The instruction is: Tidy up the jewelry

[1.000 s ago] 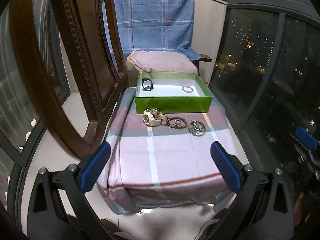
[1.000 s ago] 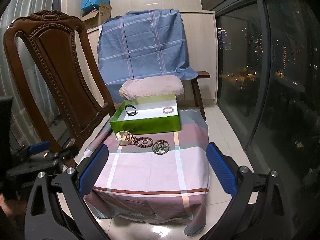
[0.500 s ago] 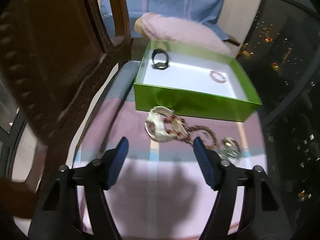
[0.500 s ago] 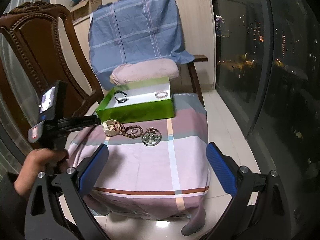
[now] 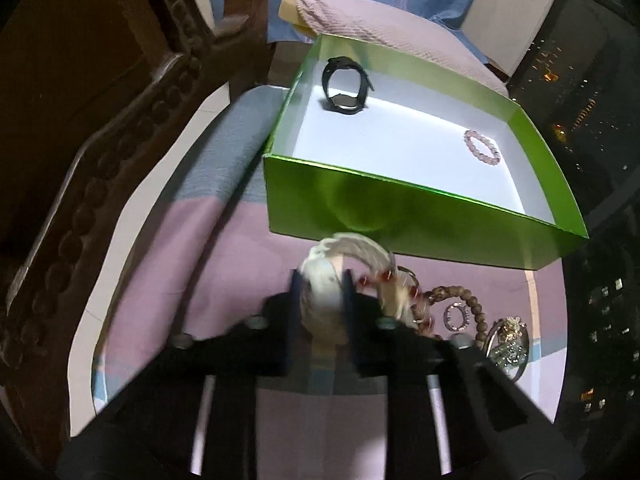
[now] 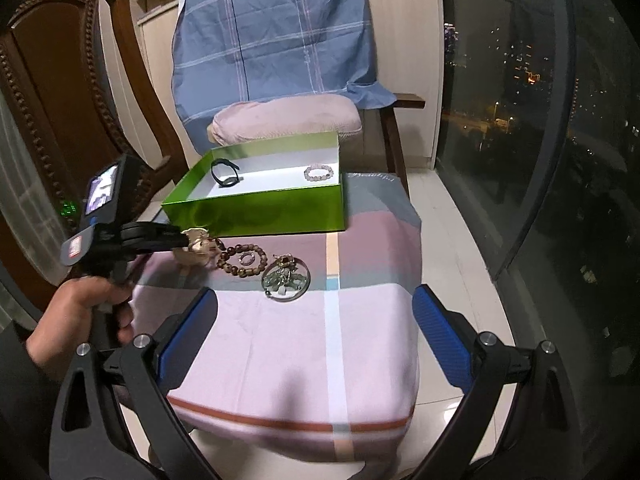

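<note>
My left gripper (image 5: 319, 280) is shut on the white bracelet (image 5: 352, 250), which lies on the striped cloth (image 5: 168, 272) just in front of the green box (image 5: 400, 208). The right wrist view shows the left gripper (image 6: 188, 240) on the white bracelet (image 6: 198, 246). The box holds a black watch (image 5: 346, 86) and a pink bead bracelet (image 5: 482, 148). A brown bead bracelet (image 5: 472, 304), a small ring (image 5: 456, 316) and a green pendant hoop (image 5: 508, 348) lie to the right. My right gripper (image 6: 314, 336) is open and empty, above the cloth's near part.
A carved wooden chair (image 5: 100, 120) stands close on the left. A pink cushion (image 6: 284, 120) and a blue plaid cloth (image 6: 272, 40) are behind the box (image 6: 256, 204). Dark windows (image 6: 560, 120) run along the right. The cloth-covered stool (image 6: 320, 340) drops off to tiled floor.
My left gripper moved forward and down to the jewelry pile and closed on the white bracelet. My right gripper came a little closer and stays open.
</note>
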### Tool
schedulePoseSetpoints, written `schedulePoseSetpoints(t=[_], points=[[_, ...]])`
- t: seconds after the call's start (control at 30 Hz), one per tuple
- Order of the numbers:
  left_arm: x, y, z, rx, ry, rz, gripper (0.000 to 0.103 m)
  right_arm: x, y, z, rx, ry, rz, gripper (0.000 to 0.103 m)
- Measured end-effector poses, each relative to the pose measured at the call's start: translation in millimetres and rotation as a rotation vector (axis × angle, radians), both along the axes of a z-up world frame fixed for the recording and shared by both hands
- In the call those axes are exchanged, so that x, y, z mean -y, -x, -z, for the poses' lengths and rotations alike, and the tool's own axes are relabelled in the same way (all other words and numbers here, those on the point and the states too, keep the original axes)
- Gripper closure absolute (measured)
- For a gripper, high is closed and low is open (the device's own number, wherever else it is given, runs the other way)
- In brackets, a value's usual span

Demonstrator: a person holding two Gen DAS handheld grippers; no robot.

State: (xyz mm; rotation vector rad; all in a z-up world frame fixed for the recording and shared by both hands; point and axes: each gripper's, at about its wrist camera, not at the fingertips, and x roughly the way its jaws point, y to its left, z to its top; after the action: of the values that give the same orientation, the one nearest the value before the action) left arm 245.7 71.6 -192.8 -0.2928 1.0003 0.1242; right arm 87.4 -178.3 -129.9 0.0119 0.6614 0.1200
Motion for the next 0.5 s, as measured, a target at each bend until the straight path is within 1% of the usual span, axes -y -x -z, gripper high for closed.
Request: schedulePoseSetpoints(t=[0.07,0.17,0.2,0.23,0.27,0.3,0.33,0.4,0.43,0.47,0.5], points=[[0,6,-5,0.019,0.012,0.029,0.086,-3,-13,4,-0.018,0.002,-0.012,0.01],[2,23,-25,0.067,-0.009,0.062,0.086,-14,-35,14,-0.026,0.053,-0.029,0.013],[3,33,-35,0.096,-0.014,0.08,0.086,-17,-41,17,-0.03,0.07,-0.034,0.018],[4,43,-45,0.127,-0.016,0.098,0.086,-21,-47,19,-0.035,0.082,-0.043,0.022],[4,49,-55,0.159,-0.021,0.115,0.086,-26,-55,23,-0.043,0.087,-0.054,0.024],[6,61,-70,0.206,-0.039,0.138,0.086,-30,-65,29,-0.059,0.082,-0.064,0.029],[8,71,-83,0.248,-0.057,0.155,0.087,-33,-73,33,-0.076,0.081,-0.067,0.037],[10,88,-105,0.325,-0.091,0.172,0.088,-39,-91,45,-0.115,0.087,-0.073,0.046],[11,98,-116,0.375,-0.111,0.185,0.088,-42,-97,50,-0.124,0.097,-0.07,0.047],[11,104,-123,0.405,-0.122,0.194,0.088,-45,-104,55,-0.133,0.116,-0.067,0.048],[11,111,-131,0.446,-0.137,0.204,0.089,-48,-108,58,-0.136,0.124,-0.069,0.051]])
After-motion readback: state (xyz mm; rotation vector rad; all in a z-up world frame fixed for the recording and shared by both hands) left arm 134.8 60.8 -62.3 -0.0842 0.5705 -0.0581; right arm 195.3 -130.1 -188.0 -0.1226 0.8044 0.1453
